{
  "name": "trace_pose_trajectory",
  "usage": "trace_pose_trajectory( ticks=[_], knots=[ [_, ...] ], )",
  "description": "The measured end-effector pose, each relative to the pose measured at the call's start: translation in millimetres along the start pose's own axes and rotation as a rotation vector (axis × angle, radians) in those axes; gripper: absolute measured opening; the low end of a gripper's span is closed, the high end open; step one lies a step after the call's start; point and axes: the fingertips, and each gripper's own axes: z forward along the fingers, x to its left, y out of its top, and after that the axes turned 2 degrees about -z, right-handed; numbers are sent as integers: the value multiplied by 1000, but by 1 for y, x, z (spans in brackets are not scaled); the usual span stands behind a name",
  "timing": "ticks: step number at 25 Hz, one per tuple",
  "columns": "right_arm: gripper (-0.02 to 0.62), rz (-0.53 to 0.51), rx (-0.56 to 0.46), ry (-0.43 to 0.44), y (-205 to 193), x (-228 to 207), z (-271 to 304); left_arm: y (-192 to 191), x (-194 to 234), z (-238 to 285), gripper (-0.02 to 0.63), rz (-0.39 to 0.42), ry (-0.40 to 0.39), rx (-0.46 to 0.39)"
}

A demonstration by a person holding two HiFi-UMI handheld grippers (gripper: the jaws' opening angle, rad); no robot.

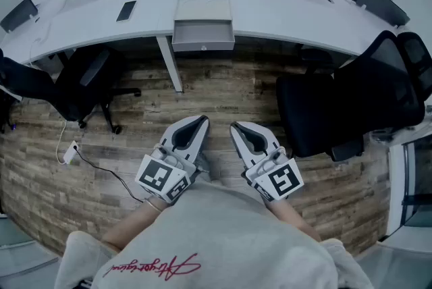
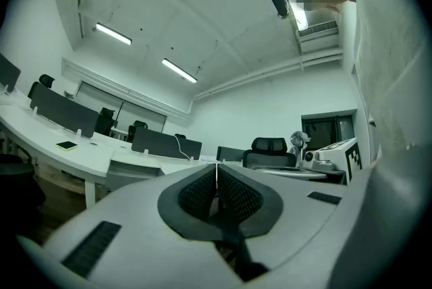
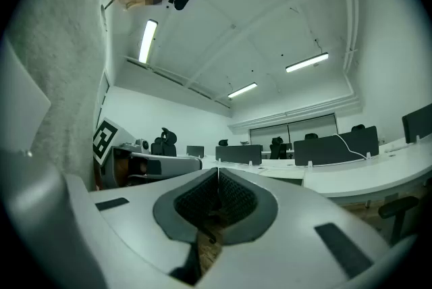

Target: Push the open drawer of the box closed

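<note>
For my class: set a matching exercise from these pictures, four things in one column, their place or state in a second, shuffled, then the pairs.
Things
1 drawer
2 left gripper
3 large black chair
4 flat dark object

Place or state
A lying on the desk, left of the box
B pulled out of the box
C jaws shut, nothing between them
D on the wood floor, at right

Pairs: 1-B, 2-C, 3-D, 4-A
</note>
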Motion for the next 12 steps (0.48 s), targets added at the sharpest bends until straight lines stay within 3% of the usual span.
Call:
trace_pose_trajectory(
  ticks=[12],
  knots=[
    [21, 1, 13, 11, -2, -1, 1, -3, 5, 0, 20, -25, 19, 3]
  ],
)
